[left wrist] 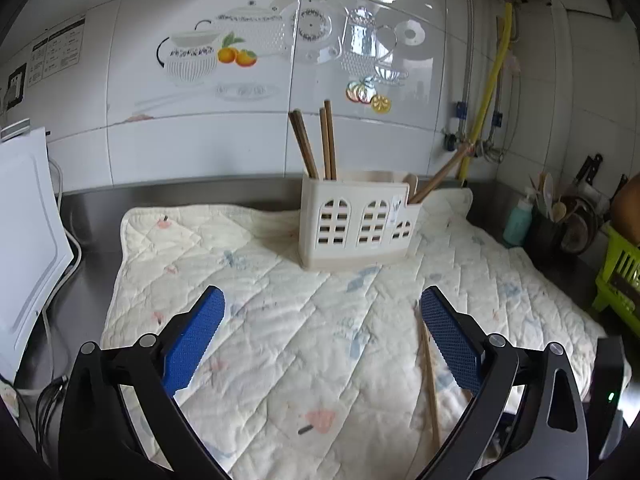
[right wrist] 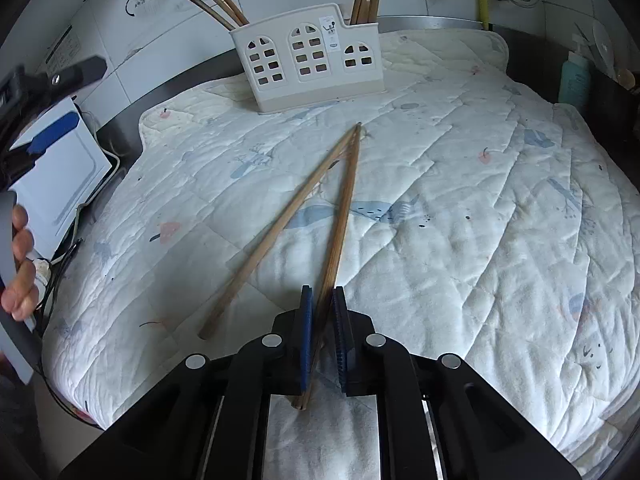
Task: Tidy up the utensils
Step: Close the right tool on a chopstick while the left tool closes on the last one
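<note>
A cream utensil holder (left wrist: 352,220) with arched windows stands at the back of a quilted mat (left wrist: 280,320) and holds several wooden chopsticks (left wrist: 316,144); it also shows in the right wrist view (right wrist: 308,56). Two loose wooden chopsticks lie on the mat, tips together. My right gripper (right wrist: 322,294) is shut on the thick end of the right chopstick (right wrist: 344,204). The left chopstick (right wrist: 280,228) lies free beside it. My left gripper (left wrist: 322,304) is open and empty above the mat; one chopstick (left wrist: 430,376) shows by its right finger.
A white board (left wrist: 24,248) and cables stand at the left. A teal bottle (left wrist: 518,220), a dark utensil pot (left wrist: 548,232) and a green basket (left wrist: 620,276) stand at the right. The tiled wall and steel counter edge lie behind the holder.
</note>
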Motion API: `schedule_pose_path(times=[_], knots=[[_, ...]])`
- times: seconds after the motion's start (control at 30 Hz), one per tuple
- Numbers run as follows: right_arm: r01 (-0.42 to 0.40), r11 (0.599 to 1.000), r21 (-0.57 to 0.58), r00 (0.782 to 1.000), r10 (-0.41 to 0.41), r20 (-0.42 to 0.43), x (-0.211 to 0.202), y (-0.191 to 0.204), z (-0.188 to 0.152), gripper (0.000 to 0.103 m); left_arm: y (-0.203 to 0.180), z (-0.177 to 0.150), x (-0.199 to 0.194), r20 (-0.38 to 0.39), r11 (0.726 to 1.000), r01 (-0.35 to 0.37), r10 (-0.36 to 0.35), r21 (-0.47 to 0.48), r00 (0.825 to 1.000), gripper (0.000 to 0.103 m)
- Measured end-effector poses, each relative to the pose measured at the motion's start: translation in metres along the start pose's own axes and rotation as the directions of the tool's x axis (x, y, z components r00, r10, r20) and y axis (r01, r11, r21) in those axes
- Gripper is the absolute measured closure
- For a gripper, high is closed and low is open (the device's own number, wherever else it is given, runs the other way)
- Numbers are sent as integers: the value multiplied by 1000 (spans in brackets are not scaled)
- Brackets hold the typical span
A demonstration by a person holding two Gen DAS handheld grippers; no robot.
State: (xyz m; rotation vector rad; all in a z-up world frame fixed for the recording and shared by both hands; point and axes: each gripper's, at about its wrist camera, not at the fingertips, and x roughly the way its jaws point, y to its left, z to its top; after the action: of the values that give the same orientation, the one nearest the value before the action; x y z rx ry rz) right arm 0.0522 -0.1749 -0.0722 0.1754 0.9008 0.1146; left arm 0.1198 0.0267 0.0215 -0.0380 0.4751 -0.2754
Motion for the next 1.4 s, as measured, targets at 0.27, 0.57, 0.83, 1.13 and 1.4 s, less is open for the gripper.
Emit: schedule_pose_path(times=[0.27, 0.57, 0.83, 1.13, 1.4], knots=[[27, 1000, -9, 999, -27, 27, -11, -9, 1, 96, -5, -28, 0, -74, 999, 44, -46, -30, 996, 5], [46, 997, -59, 992, -39, 117, -43, -23, 7, 97, -32, -68, 9, -183, 999, 46, -47, -10, 982, 5], [35, 991, -130, 984, -11, 177, -63, -29, 21, 97, -68, -86, 14, -207, 997, 46, -33, 59, 978, 17], [13, 983, -185, 972, 31, 234, -85, -38, 41, 97, -83, -99, 40, -292, 995, 92, -78, 35, 953, 64], [9, 975, -220, 967, 47, 251, -88, -37, 51, 97, -87, -107, 54, -336, 993, 115, -103, 19, 936, 82]])
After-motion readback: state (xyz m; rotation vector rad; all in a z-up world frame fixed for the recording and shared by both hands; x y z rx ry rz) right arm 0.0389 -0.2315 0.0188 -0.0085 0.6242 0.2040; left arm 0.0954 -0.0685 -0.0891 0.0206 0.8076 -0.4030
